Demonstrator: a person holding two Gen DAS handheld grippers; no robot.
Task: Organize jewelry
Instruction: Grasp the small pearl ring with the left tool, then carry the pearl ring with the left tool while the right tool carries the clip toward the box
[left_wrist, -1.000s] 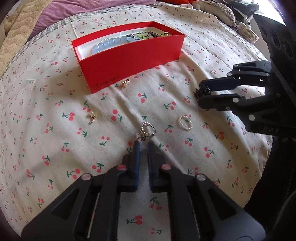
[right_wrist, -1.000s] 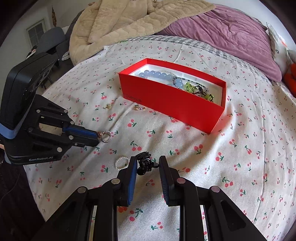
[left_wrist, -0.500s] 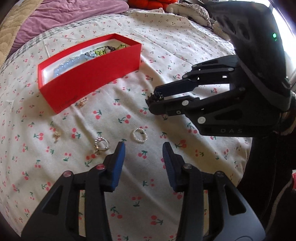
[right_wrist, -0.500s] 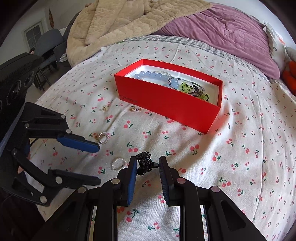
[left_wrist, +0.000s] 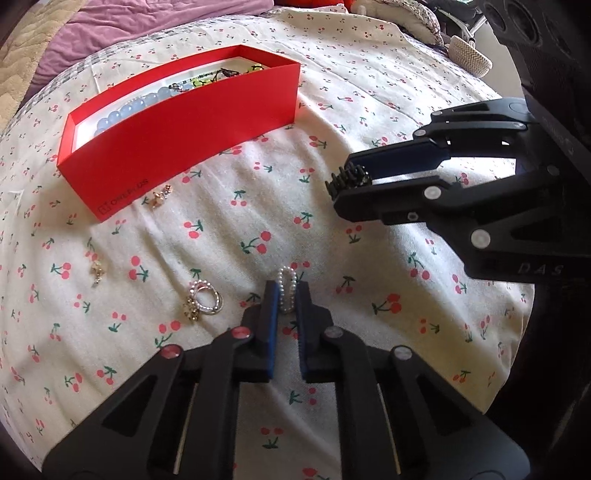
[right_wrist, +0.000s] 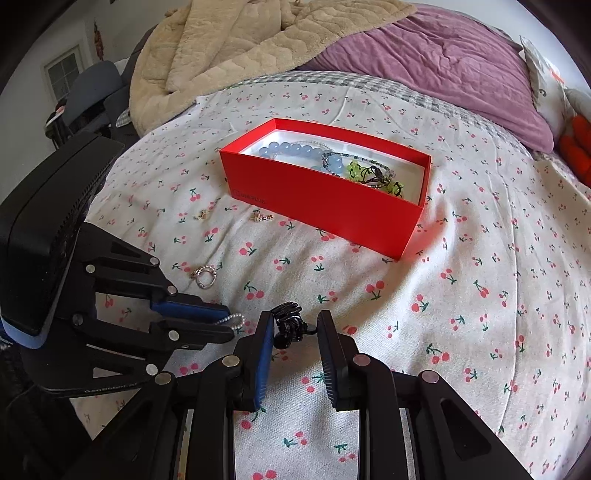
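A red box (left_wrist: 177, 147) (right_wrist: 321, 206) on the cherry-print bedspread holds blue beads (right_wrist: 291, 151) and green jewelry (right_wrist: 369, 177). My left gripper (left_wrist: 287, 295) (right_wrist: 229, 323) is shut on a small pearl ring (left_wrist: 286, 291) (right_wrist: 234, 320) at the bedspread. My right gripper (right_wrist: 293, 328) (left_wrist: 345, 184) is shut on a small black hair claw clip (right_wrist: 290, 326) (left_wrist: 347, 179) and holds it above the bed. A silver ring cluster (left_wrist: 203, 301) (right_wrist: 205, 275) lies left of the pearl ring. Two gold earrings (left_wrist: 160, 195) (left_wrist: 96, 271) lie near the box front.
A beige blanket (right_wrist: 240, 48) and purple duvet (right_wrist: 443, 62) lie at the bed's far end. A chair (right_wrist: 88, 96) stands off the left edge. A woven basket (left_wrist: 469, 59) sits beyond the bed.
My left gripper moved from the silver ring cluster to the pearl ring, opened, then shut on it. The right gripper kept hold of the black clip.
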